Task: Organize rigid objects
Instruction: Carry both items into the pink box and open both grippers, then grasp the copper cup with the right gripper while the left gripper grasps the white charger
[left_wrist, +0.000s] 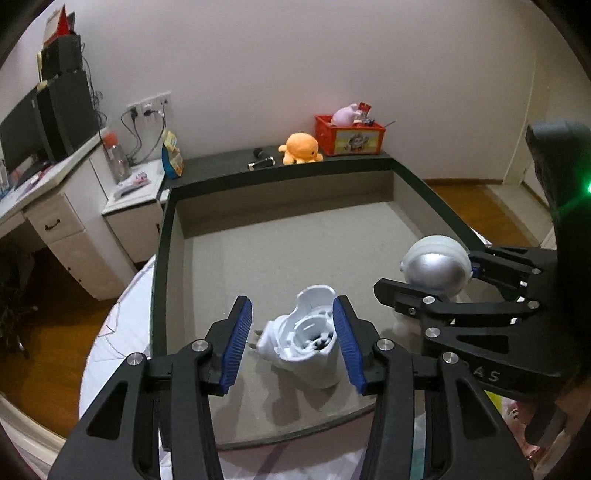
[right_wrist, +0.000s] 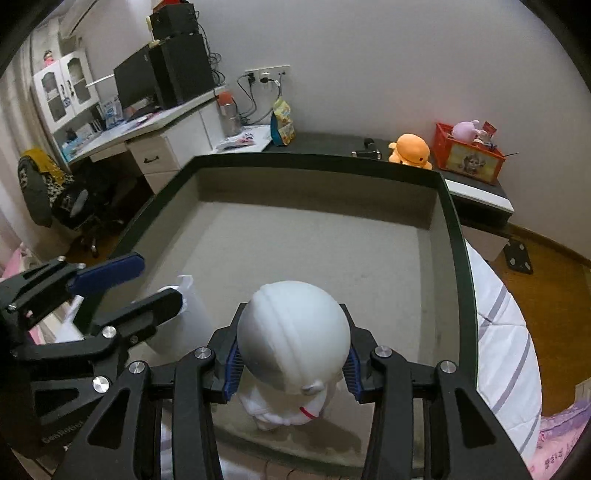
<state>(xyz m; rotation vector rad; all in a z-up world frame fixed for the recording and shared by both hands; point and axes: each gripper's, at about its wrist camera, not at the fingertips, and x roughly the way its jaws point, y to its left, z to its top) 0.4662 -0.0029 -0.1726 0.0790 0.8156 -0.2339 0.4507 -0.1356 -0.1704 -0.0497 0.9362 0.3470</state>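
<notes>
A large grey tray (left_wrist: 280, 236) with a dark rim lies in front of me. A white hollow plastic shell (left_wrist: 306, 339) lies on its floor near the front. My left gripper (left_wrist: 293, 339) is open, one blue pad on each side of the shell, apart from it. My right gripper (right_wrist: 293, 363) is shut on the round helmet of a white astronaut figure (right_wrist: 293, 332), which stands upright on the tray floor. In the left wrist view the figure (left_wrist: 436, 266) shows a silver visor, held by the right gripper (left_wrist: 432, 280). The left gripper (right_wrist: 147, 284) and shell (right_wrist: 184, 314) show at left in the right wrist view.
Behind the tray a dark ledge (left_wrist: 229, 158) carries an orange plush octopus (left_wrist: 301, 147), a red crate of toys (left_wrist: 349, 134), a small black tool (left_wrist: 260, 160) and a snack bag (left_wrist: 171, 153). A white desk (left_wrist: 55, 206) with monitor stands left. A bed sheet (right_wrist: 506, 325) lies right.
</notes>
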